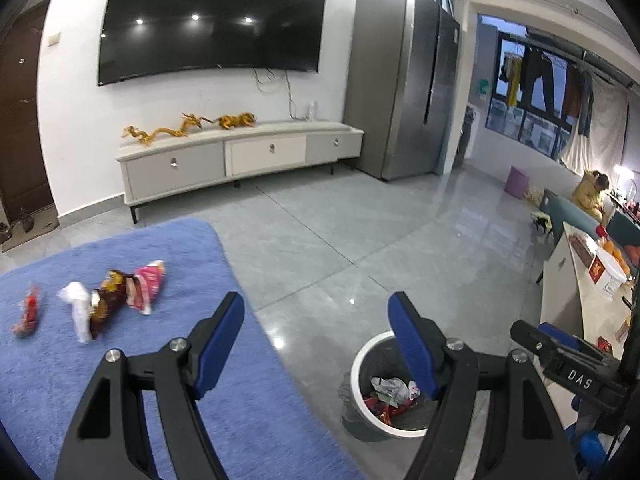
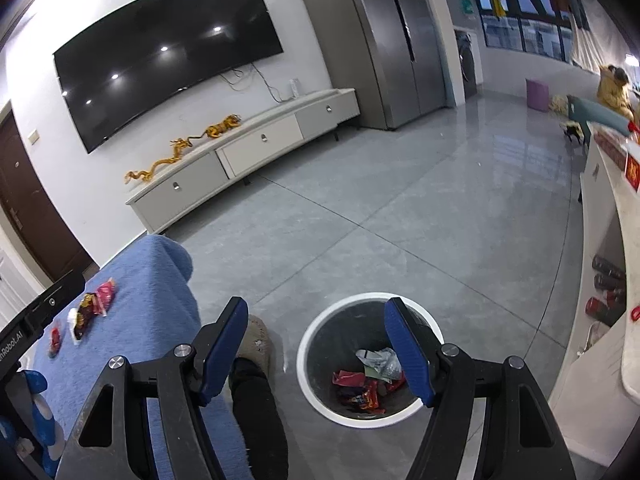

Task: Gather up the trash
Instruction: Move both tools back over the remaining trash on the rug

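Several crumpled wrappers lie on a blue cloth-covered surface [image 1: 120,360]: a pink wrapper [image 1: 146,286], a brown wrapper [image 1: 106,300], a white tissue [image 1: 76,308] and a red wrapper [image 1: 28,312]. The same wrappers [image 2: 90,308] show small in the right wrist view. A white-rimmed bin [image 1: 390,388] [image 2: 370,356] stands on the floor with wrappers inside. My left gripper [image 1: 316,316] is open and empty, high over the cloth's edge, right of the wrappers. My right gripper [image 2: 316,318] is open and empty above the bin's left rim.
A TV cabinet [image 1: 240,156] with golden dragon figures, a wall TV and a tall grey fridge [image 1: 404,80] stand at the far wall. A white counter [image 2: 608,280] runs along the right. A person's leg and slipper [image 2: 256,360] stand between cloth and bin. Grey floor tiles lie between.
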A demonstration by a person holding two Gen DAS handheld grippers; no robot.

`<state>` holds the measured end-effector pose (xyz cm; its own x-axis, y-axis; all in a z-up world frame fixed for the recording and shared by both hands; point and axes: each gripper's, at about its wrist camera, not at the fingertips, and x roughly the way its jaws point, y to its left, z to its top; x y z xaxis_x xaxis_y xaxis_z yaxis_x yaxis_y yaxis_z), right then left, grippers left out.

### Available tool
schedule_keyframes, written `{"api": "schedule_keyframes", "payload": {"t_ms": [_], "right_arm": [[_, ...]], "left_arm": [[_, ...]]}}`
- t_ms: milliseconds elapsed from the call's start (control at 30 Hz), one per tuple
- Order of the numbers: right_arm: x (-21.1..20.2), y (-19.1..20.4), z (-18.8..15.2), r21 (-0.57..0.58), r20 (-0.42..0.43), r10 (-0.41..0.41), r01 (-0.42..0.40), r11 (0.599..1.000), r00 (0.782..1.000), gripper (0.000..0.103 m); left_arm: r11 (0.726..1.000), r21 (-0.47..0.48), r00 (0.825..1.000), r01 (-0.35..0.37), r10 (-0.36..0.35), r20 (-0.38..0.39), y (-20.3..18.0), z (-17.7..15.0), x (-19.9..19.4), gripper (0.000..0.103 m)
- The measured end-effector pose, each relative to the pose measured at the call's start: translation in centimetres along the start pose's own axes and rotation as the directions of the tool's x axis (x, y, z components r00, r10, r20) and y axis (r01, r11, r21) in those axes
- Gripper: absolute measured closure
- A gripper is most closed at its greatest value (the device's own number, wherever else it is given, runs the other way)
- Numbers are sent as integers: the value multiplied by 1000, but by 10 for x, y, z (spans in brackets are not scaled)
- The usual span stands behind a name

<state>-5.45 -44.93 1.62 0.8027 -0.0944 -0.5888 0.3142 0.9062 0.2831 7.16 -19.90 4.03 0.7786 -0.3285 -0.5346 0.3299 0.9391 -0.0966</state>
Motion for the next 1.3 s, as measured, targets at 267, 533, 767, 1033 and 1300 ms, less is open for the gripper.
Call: {"api": "schedule_keyframes", "payload": {"t_ms": [267, 533, 767, 1033, 1300], "right_arm": [[-20, 50, -2, -88, 16, 47, -45, 995, 999, 34], [-43, 95, -11, -157, 31, 99, -93, 983, 995, 34], [-64, 119, -10, -201, 68, 156, -140, 969, 985, 34], [-45, 141, -7, -233, 31, 213, -200, 952, 977, 34], [21, 183, 3, -247, -81, 296, -307, 919, 952, 35]], "left_arm": [[996, -71, 998, -49, 52, 41, 50, -11, -38, 30], [979, -164, 989, -125, 136, 57, 107, -34, -71, 30], [951, -236, 976, -199, 215, 44, 166, -52, -98, 30], [905, -307, 954, -293, 298, -29, 233, -71, -90, 31], [888, -344, 952, -307, 289, -102, 272, -60, -36, 31]]}}
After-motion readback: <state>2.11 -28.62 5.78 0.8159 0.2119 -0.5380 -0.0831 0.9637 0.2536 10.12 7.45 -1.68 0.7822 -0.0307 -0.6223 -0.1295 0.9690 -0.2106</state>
